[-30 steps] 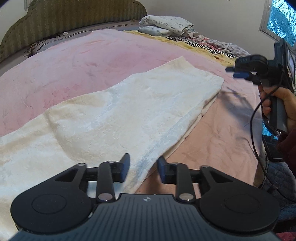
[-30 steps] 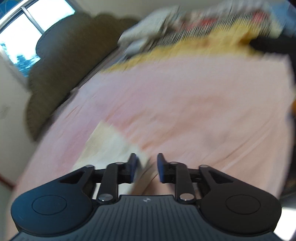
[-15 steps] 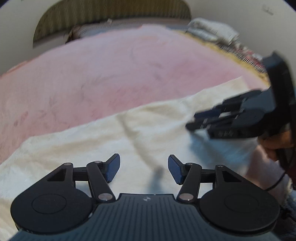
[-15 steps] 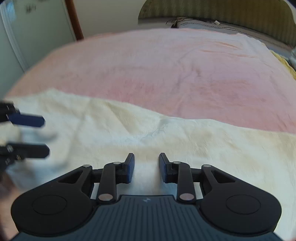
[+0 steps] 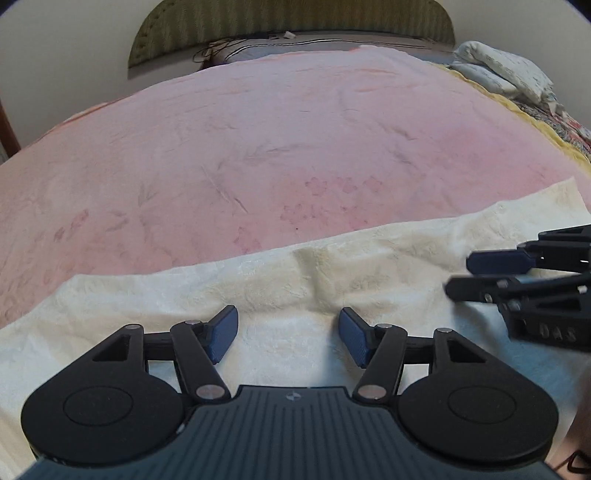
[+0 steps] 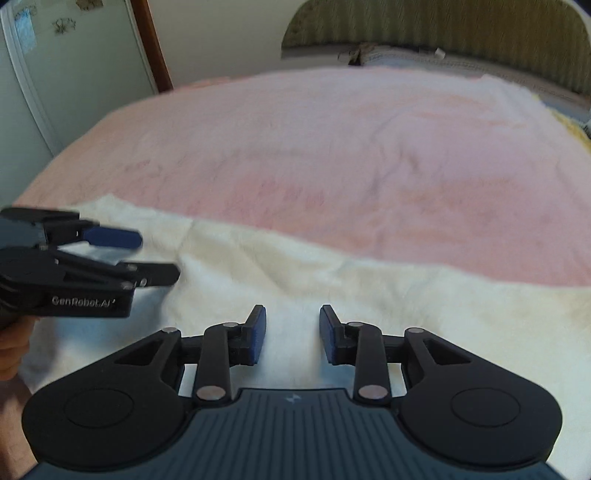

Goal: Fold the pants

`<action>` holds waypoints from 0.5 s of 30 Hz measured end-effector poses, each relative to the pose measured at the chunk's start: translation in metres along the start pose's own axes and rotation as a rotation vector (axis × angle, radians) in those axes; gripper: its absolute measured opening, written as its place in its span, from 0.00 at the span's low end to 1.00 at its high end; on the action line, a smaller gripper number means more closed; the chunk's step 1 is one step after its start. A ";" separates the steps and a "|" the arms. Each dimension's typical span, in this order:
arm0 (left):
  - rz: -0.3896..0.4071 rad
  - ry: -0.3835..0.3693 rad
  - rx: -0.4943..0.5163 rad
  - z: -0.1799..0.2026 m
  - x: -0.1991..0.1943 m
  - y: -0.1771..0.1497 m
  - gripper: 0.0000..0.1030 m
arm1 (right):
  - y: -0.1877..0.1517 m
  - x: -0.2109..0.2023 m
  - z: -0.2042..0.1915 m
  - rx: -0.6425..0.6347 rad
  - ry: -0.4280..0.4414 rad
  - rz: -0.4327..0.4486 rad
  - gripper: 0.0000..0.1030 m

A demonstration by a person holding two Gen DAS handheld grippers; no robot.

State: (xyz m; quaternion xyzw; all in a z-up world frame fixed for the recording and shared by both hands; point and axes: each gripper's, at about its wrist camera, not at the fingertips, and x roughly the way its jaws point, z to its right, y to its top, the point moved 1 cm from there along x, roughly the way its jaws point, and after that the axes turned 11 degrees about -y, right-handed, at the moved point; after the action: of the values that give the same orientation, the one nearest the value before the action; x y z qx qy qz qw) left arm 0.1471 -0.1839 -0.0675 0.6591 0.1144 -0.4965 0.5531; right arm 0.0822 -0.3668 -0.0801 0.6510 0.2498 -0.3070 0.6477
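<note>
Left wrist view shows the left gripper (image 5: 288, 338) low over the cream pants (image 5: 332, 273), its blue-padded fingers spread wide with nothing between them. The pants lie flat across the near part of the pink bedspread (image 5: 277, 155), their far edge running as a wavy line from left to right, with a small raised crease just ahead of the fingers. At the right edge of this view the right gripper (image 5: 458, 275) reaches in sideways above the pants, its two fingers parted with a clear gap. In the right wrist view the right gripper (image 6: 291, 334) also hangs over the pale cloth, its fingers apart and holding nothing, while the left gripper (image 6: 159, 254) enters from the left, a hand (image 6: 14, 347) partly visible behind it. Beyond the bedspread stand a green striped headboard (image 5: 291, 22) and, at the far right, a heap of folded bedding (image 5: 506, 74). A pale wardrobe door (image 6: 48, 81) stands left of the bed.
</note>
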 end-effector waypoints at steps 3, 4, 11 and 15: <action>0.035 -0.007 -0.006 -0.006 -0.028 -0.005 0.63 | 0.008 -0.001 0.009 0.120 -0.045 0.019 0.30; 0.057 0.011 -0.011 -0.010 -0.040 -0.010 0.64 | 0.010 -0.008 0.005 0.117 -0.066 0.053 0.31; 0.102 0.154 -0.133 -0.065 -0.109 -0.061 0.72 | -0.004 -0.013 -0.068 -0.109 0.127 0.032 0.50; 0.134 0.245 -0.241 -0.108 -0.160 -0.104 0.72 | 0.000 -0.015 -0.081 -0.103 -0.014 0.085 0.53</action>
State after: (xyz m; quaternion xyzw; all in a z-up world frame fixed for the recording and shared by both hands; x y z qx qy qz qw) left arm 0.0541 0.0091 -0.0180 0.6500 0.1954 -0.3572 0.6417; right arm 0.0781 -0.2848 -0.0720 0.6247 0.2329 -0.2705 0.6945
